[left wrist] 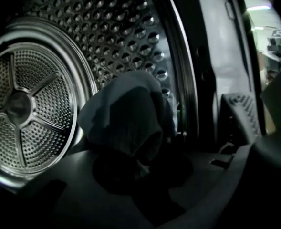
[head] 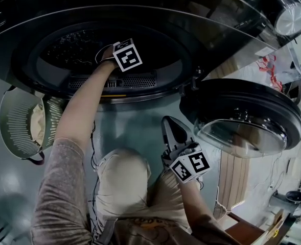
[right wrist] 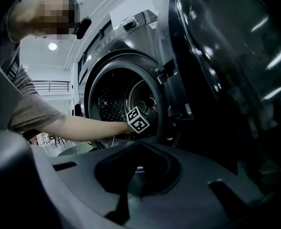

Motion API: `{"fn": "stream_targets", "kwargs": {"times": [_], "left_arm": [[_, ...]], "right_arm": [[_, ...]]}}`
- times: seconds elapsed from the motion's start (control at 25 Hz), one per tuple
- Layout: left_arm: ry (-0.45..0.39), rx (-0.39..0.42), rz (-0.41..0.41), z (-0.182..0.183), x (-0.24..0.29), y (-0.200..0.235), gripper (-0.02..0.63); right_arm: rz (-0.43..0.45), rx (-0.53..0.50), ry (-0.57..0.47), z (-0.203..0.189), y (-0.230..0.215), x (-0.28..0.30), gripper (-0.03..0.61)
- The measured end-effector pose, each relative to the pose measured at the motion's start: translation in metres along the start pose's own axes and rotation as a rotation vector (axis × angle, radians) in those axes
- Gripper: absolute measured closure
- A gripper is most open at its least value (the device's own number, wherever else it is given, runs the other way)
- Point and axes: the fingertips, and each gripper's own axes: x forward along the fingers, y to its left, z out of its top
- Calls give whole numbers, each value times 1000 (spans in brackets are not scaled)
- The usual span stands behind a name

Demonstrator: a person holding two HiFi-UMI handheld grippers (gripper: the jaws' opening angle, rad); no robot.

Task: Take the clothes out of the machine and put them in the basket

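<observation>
Far left in the head view, the pale slatted plastic basket (head: 13,117) sits on the floor with something cream-coloured in it, and my forearm covers its right edge. Moving right, my left gripper (left wrist: 138,164) is deep in the dark grey front-loading machine (head: 135,117). From above only its marker cube (head: 127,55) shows at the mouth, and the tips are lost in the dark. Its own view helps: the jaws are closed on a bunched grey-blue cloth (left wrist: 126,111), pinched at its lower end, though the pinch itself is murky. The cloth stands in front of the perforated steel drum (left wrist: 109,25), whose round back plate is at the left of that view. Right again, my right gripper (head: 170,124) hangs outside, below the opening, jaws together on nothing. Far right, the round glass door (head: 245,114) stands swung open, and it fills the right side of the right gripper view as dark glare.
</observation>
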Motion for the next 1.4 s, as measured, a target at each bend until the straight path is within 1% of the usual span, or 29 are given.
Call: {"fn": "stream_targets", "kwargs": {"times": [0.16, 0.32, 0.44, 0.6, 0.84, 1.04, 1.28, 1.4], "left_arm": [[-57, -61, 37, 7, -28, 7, 511], [-98, -85, 91, 9, -61, 2, 514], [-145, -127, 143, 13, -88, -1, 519], [-223, -198, 223, 16, -130, -5, 528], [-288, -241, 319, 33, -193, -21, 531], [-360, -317, 414, 40, -252, -33, 531], [-394, -374, 511, 37, -313, -52, 531], [-384, -400, 571, 28, -347, -58, 531]], "right_arm": [[7, 6, -12, 3, -1, 0, 581], [27, 9, -21, 6, 0, 0, 581], [47, 9, -27, 8, 1, -1, 581], [86, 9, -31, 11, 6, -2, 581], [138, 3, -43, 17, 11, -10, 581], [213, -10, -65, 28, 24, -12, 581], [291, -15, -78, 35, 44, -16, 581], [345, -22, -78, 36, 61, -12, 581]]}}
